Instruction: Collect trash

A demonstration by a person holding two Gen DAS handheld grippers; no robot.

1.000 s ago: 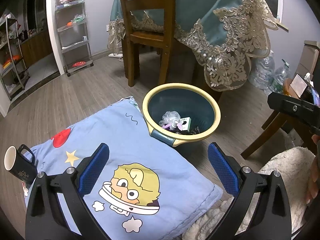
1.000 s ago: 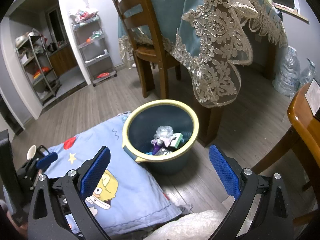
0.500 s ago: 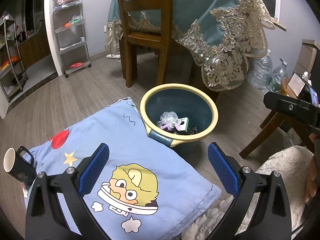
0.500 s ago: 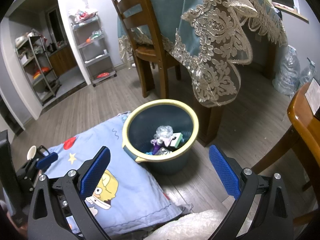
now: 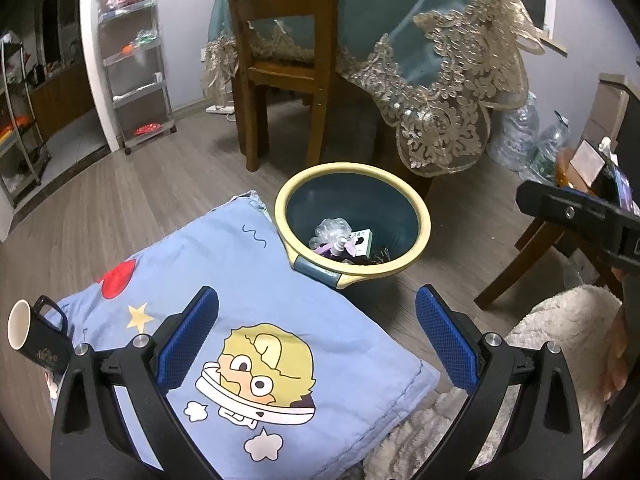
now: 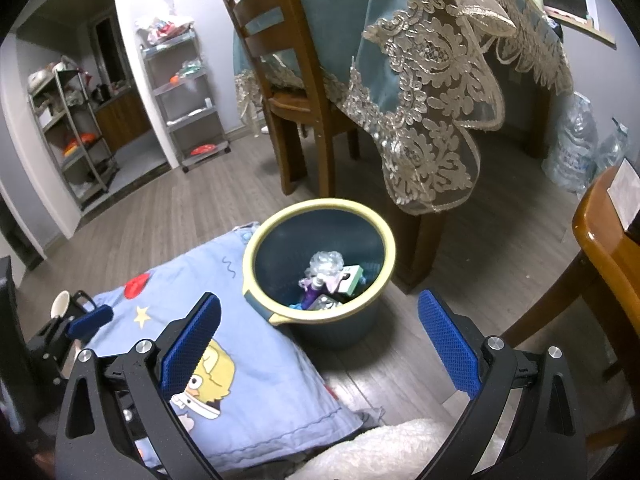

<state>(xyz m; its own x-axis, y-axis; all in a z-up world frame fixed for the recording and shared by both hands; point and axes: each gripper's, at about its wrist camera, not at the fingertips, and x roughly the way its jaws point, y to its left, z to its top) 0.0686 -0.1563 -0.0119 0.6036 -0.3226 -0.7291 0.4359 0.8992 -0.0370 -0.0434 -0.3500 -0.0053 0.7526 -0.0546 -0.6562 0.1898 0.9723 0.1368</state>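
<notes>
A dark blue trash bin with a yellow rim point(image 5: 416, 210) point(image 6: 256, 248) stands on the wood floor beside a blue cartoon cushion point(image 5: 240, 280) point(image 6: 248, 380). Several pieces of trash point(image 5: 344, 238) point(image 6: 330, 274) lie inside it: crumpled clear plastic, a small box, a purple item. My left gripper point(image 5: 316, 336) is open and empty above the cushion, short of the bin. My right gripper point(image 6: 320, 338) is open and empty, near the bin's front rim. The left gripper also shows at the left edge of the right wrist view point(image 6: 80, 324).
A black mug point(image 5: 28, 336) point(image 6: 66, 306) lies left of the cushion. A wooden chair point(image 5: 280, 60) and a table with lace cloth point(image 5: 440, 72) stand behind the bin. A wooden stool point(image 6: 600, 248) and a white fluffy rug point(image 5: 560, 340) lie right. Shelves point(image 5: 136, 72) stand far left.
The left gripper view has shifted slightly, the bin and cushion drifting a little left and down. The right gripper has barely moved. Both stay open.
</notes>
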